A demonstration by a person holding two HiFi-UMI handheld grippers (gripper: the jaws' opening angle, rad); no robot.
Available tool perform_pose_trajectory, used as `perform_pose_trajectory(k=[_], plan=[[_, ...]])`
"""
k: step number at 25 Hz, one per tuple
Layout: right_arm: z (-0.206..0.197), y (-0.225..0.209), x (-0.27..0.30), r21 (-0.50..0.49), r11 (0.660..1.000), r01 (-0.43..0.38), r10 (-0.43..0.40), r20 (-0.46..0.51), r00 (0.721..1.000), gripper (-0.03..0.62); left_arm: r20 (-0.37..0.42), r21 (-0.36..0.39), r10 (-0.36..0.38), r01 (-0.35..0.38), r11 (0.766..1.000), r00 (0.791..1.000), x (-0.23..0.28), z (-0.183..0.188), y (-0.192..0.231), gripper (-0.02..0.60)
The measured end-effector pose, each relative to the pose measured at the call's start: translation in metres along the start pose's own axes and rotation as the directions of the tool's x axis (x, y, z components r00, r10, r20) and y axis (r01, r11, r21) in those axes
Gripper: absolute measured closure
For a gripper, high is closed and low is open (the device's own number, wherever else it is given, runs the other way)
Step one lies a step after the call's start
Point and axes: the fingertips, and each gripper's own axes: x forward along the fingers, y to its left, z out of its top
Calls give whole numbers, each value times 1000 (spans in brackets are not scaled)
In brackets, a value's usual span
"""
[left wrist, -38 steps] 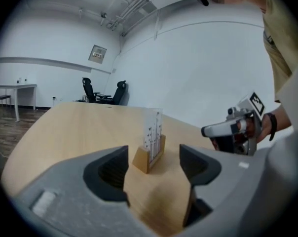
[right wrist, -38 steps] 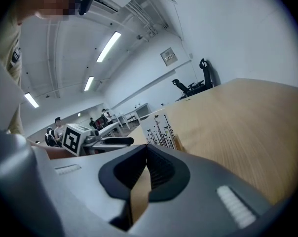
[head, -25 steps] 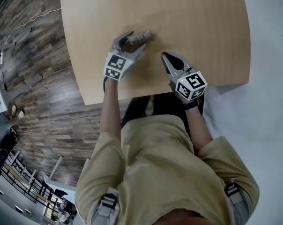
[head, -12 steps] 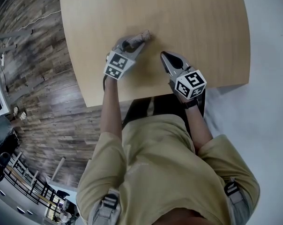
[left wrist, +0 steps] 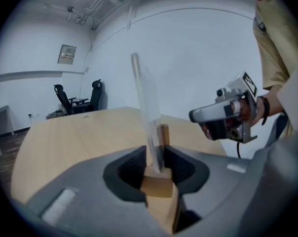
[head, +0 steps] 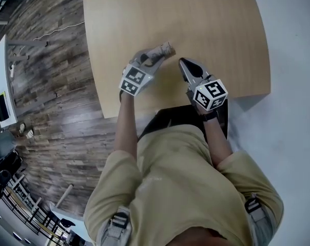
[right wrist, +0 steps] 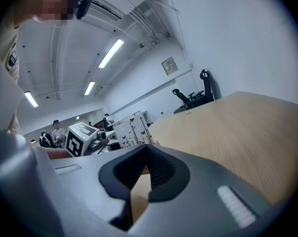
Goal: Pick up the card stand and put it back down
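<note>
The card stand (head: 164, 49) is a small wooden block with a clear upright panel (left wrist: 145, 102), near the middle of the wooden table (head: 221, 24). My left gripper (head: 154, 55) is shut on the wooden base (left wrist: 158, 185), with the dark pads pressed on both sides and the panel rising between them. Whether the base still touches the table I cannot tell. My right gripper (head: 182, 62) hovers just to the right of the stand, jaws shut and empty, pointing away from me. It also shows in the left gripper view (left wrist: 194, 115).
The table's near edge (head: 144, 106) runs just under both hands. Dark wood flooring lies to the left and pale floor to the right. Office chairs (left wrist: 75, 97) stand far beyond the table. The left gripper's marker cube (right wrist: 81, 137) shows in the right gripper view.
My left gripper's jaws stood wide around the card stand and have closed onto its base. The right gripper has barely moved. The head view has shifted a little.
</note>
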Motion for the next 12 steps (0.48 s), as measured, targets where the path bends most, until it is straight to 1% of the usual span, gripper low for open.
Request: perform_pose_trajectory(k=[4, 7, 10, 12], plan=[[46, 31, -14, -76, 997, -18, 24, 81, 996, 588, 39, 9, 69, -70, 998, 997, -37, 42, -4, 469], [80, 60, -25, -120, 992, -35, 53, 154, 987, 588, 81, -12, 123, -122, 992, 989, -67, 71, -10, 468], [110, 82, -34, -170, 985, -12, 48, 206, 977, 588, 122, -41, 194, -190, 981, 973, -96, 100, -12, 468], [125, 93, -39, -210, 978, 13, 36, 227, 973, 588, 149, -52, 249, -244, 968, 957, -115, 115, -12, 468]])
